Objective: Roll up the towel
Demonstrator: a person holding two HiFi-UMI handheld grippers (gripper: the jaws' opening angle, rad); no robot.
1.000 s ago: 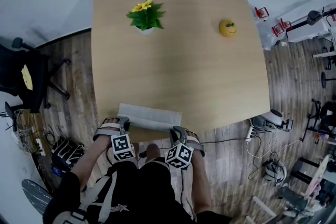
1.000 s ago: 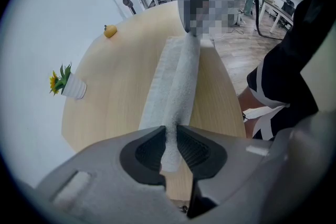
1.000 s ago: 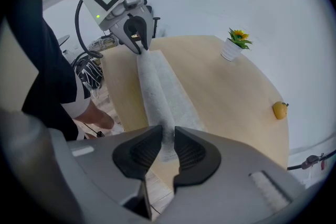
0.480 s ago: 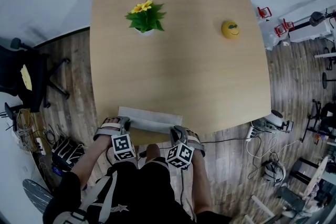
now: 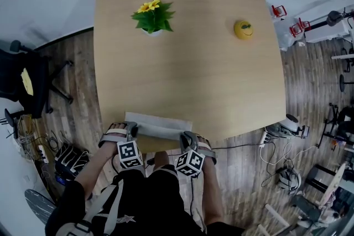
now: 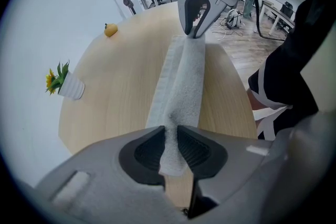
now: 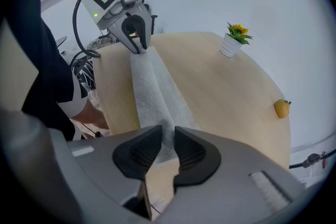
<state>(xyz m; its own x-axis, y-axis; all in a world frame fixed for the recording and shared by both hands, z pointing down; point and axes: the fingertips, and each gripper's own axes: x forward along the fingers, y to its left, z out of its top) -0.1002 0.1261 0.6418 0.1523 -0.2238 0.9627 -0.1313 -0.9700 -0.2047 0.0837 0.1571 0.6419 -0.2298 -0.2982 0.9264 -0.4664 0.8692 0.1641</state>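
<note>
- the towel (image 5: 159, 124) lies along the near edge of the desk (image 5: 188, 74), a long, narrow, pale strip that is partly rolled.
- the thicker rolled part runs along the side closest to me, with a flatter layer beside it towards the middle of the desk.
- my left gripper (image 5: 131, 130) has the towel's left end. its fingers (image 6: 144, 150) press the cloth from both sides, though they have just been easing apart slightly with the towel between them.
- my right gripper (image 5: 187, 140) has the towel's right end, its fingers (image 7: 195, 152) closed on a thin fold of cloth.
- both grippers point steeply down at the desk's edge, and the towel stretches straight between them.
- well apart from the towel, a potted plant (image 5: 153, 16) with yellow flowers stands at the far left of the desk and a yellow round toy (image 5: 243, 29) at the far right.
</note>
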